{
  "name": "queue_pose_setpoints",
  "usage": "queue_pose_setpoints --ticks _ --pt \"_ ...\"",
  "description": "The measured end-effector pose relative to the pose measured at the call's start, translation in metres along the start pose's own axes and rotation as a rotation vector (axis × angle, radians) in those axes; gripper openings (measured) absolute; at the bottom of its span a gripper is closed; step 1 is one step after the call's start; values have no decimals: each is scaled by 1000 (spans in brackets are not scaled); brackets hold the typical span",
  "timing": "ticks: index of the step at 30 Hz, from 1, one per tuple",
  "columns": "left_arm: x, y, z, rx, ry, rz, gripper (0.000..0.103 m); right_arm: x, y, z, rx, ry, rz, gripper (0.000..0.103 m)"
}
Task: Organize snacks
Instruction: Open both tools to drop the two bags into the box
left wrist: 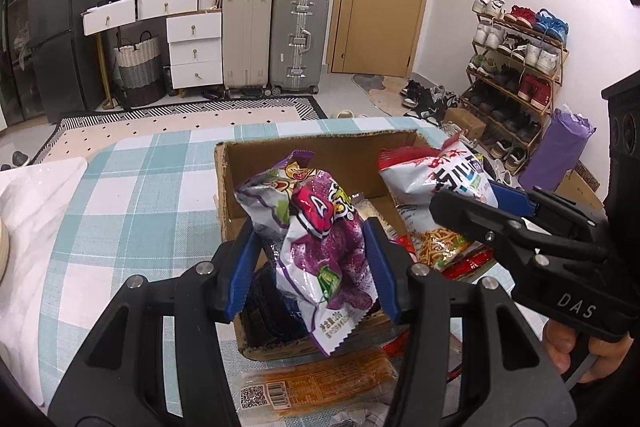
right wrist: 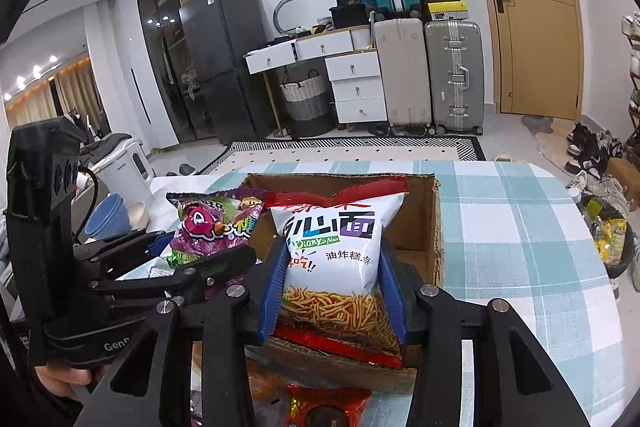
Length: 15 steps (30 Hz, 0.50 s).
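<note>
Right wrist: white bag (right wrist: 340, 255) hides the box (right wrist: 434, 227) floor.

Black gripper (left wrist: 312, 267), blue pads (left wrist: 240, 275), silver screws

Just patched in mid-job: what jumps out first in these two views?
Two snack bags held over the cardboard box on the checked table: the left gripper clamps a purple bag, the right gripper a white noodle-snack bag. More packets lie on the table in front of the box, including an orange one.
</note>
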State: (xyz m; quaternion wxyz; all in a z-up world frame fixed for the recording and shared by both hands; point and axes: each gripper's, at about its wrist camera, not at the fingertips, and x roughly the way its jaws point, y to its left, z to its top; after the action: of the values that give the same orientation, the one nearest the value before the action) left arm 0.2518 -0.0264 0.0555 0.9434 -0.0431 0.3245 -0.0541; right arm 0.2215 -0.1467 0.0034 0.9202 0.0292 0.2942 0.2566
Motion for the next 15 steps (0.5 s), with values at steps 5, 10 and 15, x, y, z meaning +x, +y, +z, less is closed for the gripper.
queue_pose_setpoints --ticks 5,10,15 --pt "17 6 0 -7 28 6 49 5 -2 -1 0 8 2 44" --pt "25 12 3 -5 46 -9 49 -8 -1 -1 -14 -30 -3 49" --pt "22 20 3 -16 46 -15 57 -25 -6 -2 -18 -39 -31 80"
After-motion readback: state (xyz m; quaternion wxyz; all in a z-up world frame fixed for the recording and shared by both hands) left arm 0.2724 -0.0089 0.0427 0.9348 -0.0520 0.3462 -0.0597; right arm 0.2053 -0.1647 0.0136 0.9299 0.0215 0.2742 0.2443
